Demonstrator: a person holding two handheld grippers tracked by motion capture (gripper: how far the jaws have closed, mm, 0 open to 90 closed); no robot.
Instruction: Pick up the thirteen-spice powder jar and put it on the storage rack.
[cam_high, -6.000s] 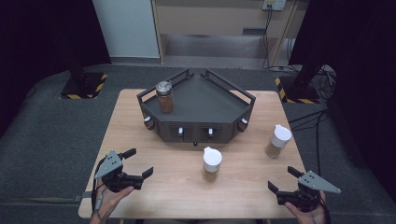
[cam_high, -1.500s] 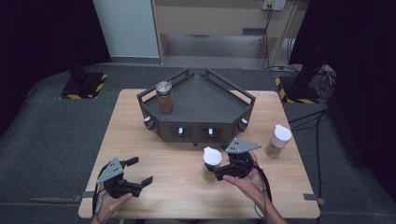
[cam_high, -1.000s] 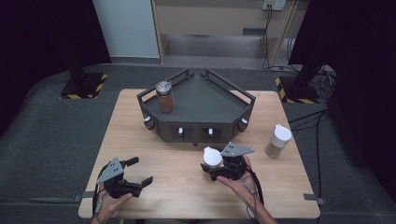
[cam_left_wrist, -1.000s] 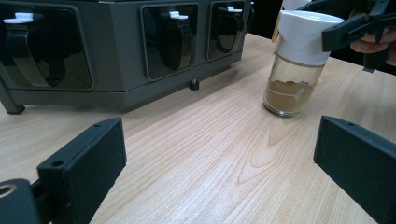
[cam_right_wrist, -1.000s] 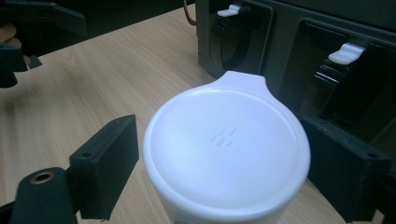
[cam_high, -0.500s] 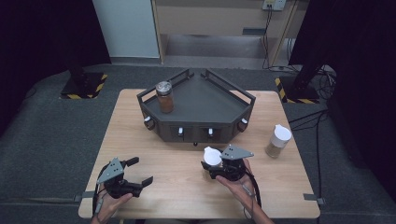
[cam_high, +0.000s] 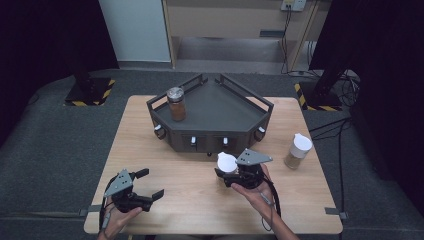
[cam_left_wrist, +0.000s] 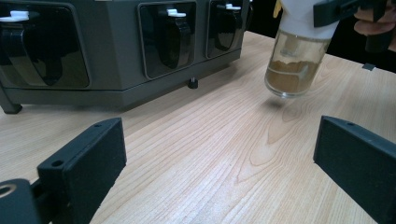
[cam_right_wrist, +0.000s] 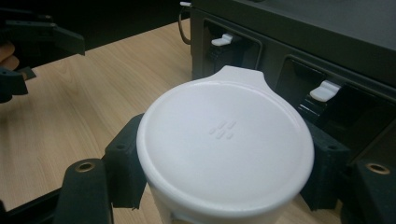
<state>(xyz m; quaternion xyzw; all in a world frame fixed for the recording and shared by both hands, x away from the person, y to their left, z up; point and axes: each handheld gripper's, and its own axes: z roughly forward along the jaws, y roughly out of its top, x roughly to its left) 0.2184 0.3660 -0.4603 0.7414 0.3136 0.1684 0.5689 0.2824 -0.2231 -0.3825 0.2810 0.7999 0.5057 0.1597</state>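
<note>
Pinching the white-lidded spice jar (cam_high: 226, 165) just below its lid, right gripper (cam_high: 239, 172) jaws tight either side, just before the dark rack (cam_high: 212, 107); left gripper (cam_high: 132, 190) spread wide, nothing between.

Three spice jars were out: one brown-lidded jar (cam_high: 175, 103) on the dark rack (cam_high: 235, 107), two white-lidded jars (cam_high: 226, 168) (cam_high: 298, 151) in front of the rack. Grippers: two.

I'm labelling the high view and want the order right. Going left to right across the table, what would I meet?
Left gripper → brown jar with a metal lid on the dark tray → white-lidded jar held in the right gripper → second white-lidded jar.
</note>
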